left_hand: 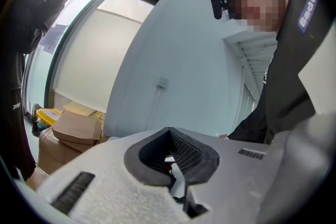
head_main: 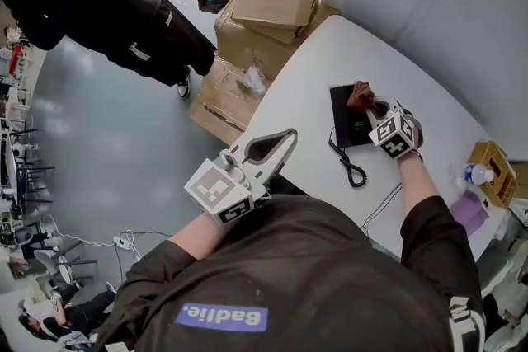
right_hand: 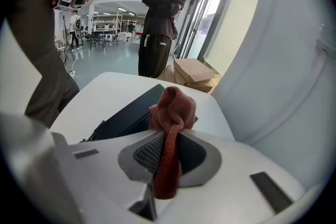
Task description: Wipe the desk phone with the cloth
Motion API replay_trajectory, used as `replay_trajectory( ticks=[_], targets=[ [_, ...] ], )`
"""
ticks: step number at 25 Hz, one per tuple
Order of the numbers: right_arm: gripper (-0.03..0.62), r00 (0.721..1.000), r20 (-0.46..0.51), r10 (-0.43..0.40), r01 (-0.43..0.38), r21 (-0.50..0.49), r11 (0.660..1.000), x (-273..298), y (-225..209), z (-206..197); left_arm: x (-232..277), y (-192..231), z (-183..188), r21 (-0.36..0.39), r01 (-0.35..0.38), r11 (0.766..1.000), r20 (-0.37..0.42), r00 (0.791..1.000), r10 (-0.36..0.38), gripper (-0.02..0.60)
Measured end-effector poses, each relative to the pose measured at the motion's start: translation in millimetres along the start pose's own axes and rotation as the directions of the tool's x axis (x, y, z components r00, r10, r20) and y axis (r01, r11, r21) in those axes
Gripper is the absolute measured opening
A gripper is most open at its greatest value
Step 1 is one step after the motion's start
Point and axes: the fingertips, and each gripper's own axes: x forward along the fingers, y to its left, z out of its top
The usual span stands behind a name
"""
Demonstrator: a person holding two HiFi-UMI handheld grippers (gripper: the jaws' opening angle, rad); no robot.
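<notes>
Right claw (right_hand: pixel 168 161) is clamped on the rust-red cloth (right_hand: pixel 171 110), its bunched end at the black desk phone (right_hand: pixel 125 114) on the white worktop (head_main: pixel 307 82), so wiping looks barely begun, left claw (head_main: pixel 277 146) closed, empty, held clear.

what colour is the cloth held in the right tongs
Rusty reddish-brown. The cloth shows best in the right gripper view.

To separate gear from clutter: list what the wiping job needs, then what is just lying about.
Job: cloth, clamped in the right gripper; desk phone.
Lying about: cardboard boxes; water bottle; basket.
</notes>
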Motion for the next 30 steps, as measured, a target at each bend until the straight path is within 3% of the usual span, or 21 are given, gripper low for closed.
replay_trajectory(
  ticks=[18,22,30],
  targets=[
    [0.049,0.994,-0.102,0.041,-0.025,0.161,0.987,-27,83,-76,36,-31,-18,-0.013,0.201,0.980,-0.056,0.978,-0.201,0.005],
    [0.049,0.995,-0.095,0.003,0.012,0.162,0.987,-43,70,-63,30,-29,-14,-0.014,0.216,0.976,-0.039,0.976,-0.216,0.005],
    [0.049,0.994,-0.034,-0.104,0.107,0.067,0.992,-50,-14,15,8,5,12,0.008,0.177,0.984,0.020,0.984,-0.177,0.005]
  ],
)
